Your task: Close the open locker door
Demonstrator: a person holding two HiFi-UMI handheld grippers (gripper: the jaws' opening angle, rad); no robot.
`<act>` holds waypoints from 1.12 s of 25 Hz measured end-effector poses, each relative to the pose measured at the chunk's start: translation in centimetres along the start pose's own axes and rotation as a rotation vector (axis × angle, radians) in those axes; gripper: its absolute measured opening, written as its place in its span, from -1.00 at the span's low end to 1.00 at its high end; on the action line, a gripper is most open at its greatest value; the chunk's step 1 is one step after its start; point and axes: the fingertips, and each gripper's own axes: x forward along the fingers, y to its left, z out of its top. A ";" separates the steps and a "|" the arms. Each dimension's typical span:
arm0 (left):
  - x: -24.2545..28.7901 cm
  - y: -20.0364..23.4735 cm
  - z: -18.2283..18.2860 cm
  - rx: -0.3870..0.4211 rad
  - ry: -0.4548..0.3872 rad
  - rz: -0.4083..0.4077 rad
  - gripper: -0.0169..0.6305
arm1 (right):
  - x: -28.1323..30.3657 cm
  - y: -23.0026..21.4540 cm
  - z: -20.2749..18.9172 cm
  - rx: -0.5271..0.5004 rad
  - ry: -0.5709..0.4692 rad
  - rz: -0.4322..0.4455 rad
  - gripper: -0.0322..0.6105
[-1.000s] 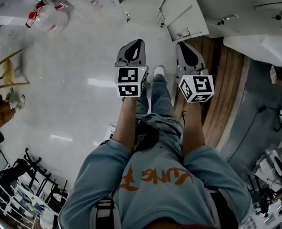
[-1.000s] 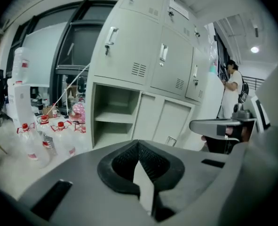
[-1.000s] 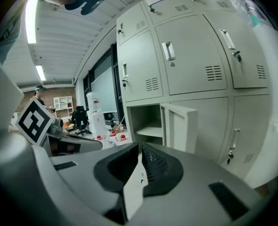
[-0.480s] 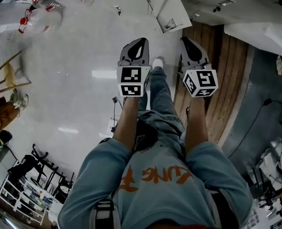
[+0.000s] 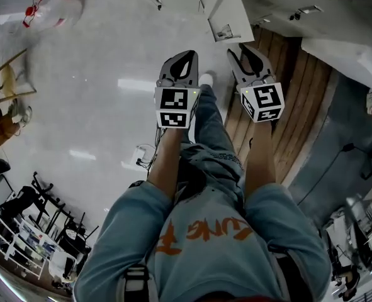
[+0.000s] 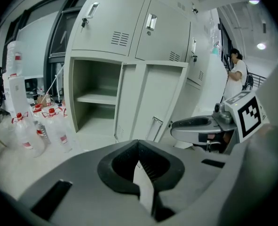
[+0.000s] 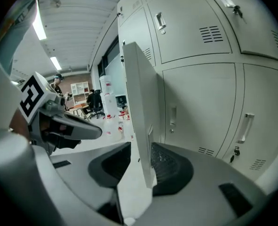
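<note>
Two grippers before the half-open locker door

At the far left, bottles (image 6: pixel 29 126) stand blurred on the floor. The left gripper (image 5: pixel 184 55) is closed and holds nothing. Ahead of it, the door (image 6: pixel 162 98) swings out from the open locker (image 6: pixel 89 86). In the head view the picture edge cuts the locker's top. The right gripper (image 5: pixel 243 50) has jaws that have just been opening. The door's edge (image 7: pixel 141 102) lines up in their gap, but the pads do not press on it. Its lower part is hidden behind the gripper.
</note>
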 end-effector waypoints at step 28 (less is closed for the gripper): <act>-0.2 3.8 -2.5 -0.099 0.029 0.135 -0.89 | 6.6 2.7 -2.2 -0.191 0.070 0.261 -0.38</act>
